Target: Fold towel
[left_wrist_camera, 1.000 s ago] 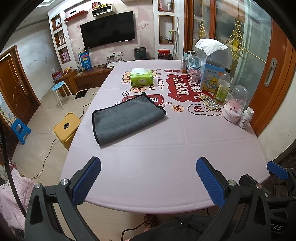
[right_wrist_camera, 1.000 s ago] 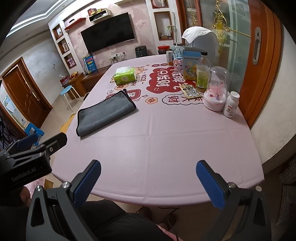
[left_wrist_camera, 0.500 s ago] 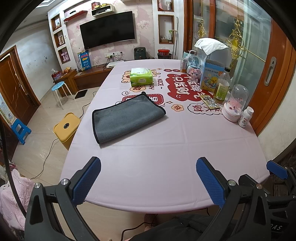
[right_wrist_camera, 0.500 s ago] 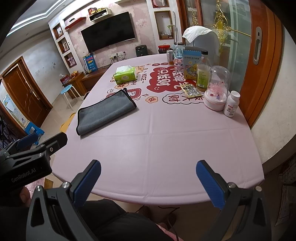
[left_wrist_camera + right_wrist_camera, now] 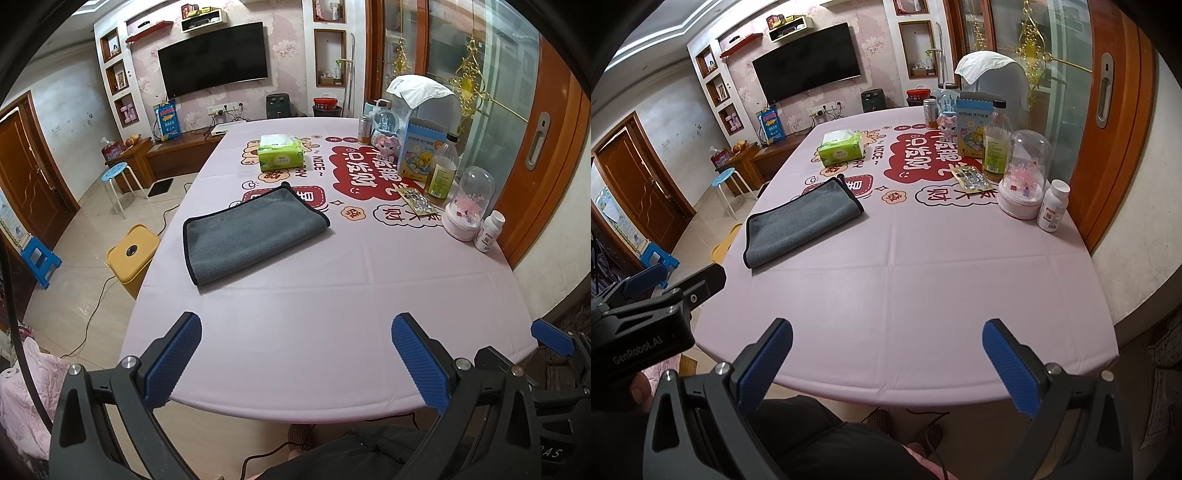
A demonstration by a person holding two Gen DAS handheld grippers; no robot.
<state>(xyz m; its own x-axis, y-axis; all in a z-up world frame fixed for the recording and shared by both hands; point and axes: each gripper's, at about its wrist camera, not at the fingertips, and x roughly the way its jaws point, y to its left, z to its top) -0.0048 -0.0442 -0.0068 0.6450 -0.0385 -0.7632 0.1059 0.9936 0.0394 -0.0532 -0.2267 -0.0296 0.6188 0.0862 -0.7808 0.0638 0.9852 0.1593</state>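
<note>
A grey towel with a black hem point(image 5: 251, 234) lies folded flat on the left half of the pink table point(image 5: 314, 314); it also shows in the right wrist view point(image 5: 799, 221). My left gripper point(image 5: 295, 363) is open and empty, held over the table's near edge, well short of the towel. My right gripper point(image 5: 886, 369) is open and empty at the near edge too, to the right of the left gripper, whose black body point(image 5: 646, 314) shows at the left of the right wrist view.
A green tissue pack point(image 5: 280, 153) sits beyond the towel. Bottles, a box, a glass dome point(image 5: 467, 210) and a white pill bottle point(image 5: 489, 230) line the table's right side. A yellow stool point(image 5: 133, 253) stands left of the table.
</note>
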